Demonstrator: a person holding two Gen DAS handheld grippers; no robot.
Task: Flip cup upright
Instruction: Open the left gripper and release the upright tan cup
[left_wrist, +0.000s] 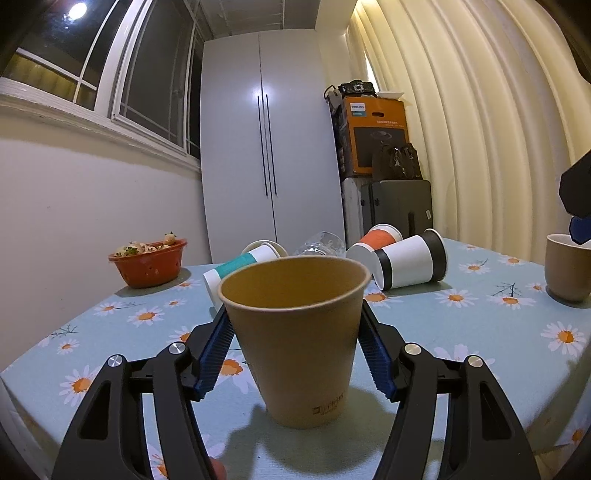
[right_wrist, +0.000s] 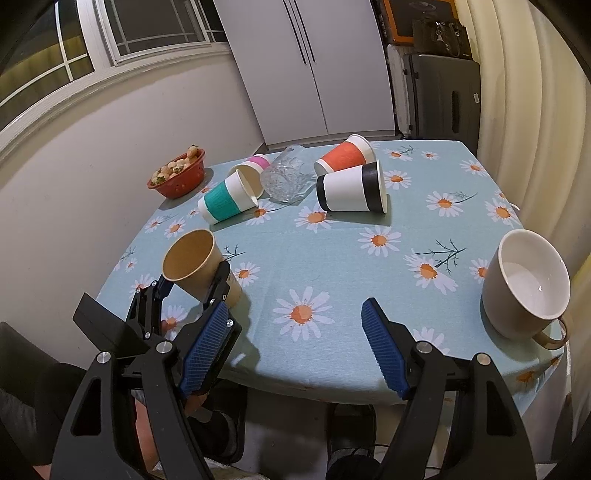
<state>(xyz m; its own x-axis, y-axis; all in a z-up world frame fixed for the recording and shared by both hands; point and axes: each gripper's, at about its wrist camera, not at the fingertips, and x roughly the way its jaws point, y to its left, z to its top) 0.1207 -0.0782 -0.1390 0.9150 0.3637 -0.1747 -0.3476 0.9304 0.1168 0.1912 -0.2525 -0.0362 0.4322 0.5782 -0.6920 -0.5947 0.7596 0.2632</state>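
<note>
A round table is covered by a pale-blue daisy-print cloth (right_wrist: 332, 254). An orange carton (left_wrist: 373, 136) marked PHILIPS is stacked by the ribbed curtain. The upright kraft-paper cup (left_wrist: 295, 339), tapered and matte, with a small unreadable printed logo near its base, is clasped between the ribbed blue pads of the left gripper (left_wrist: 295, 347) near the table's front-left edge. The right gripper (right_wrist: 295, 347) is held spread, with nothing between its pads.

a red basket (right_wrist: 177, 177) of strawberries sits at the counter's (right_wrist: 332, 266) far left edge. a beige mug (right_wrist: 524, 284) stands upright at the right. a white cabinet (left_wrist: 269, 147) stands behind.
</note>
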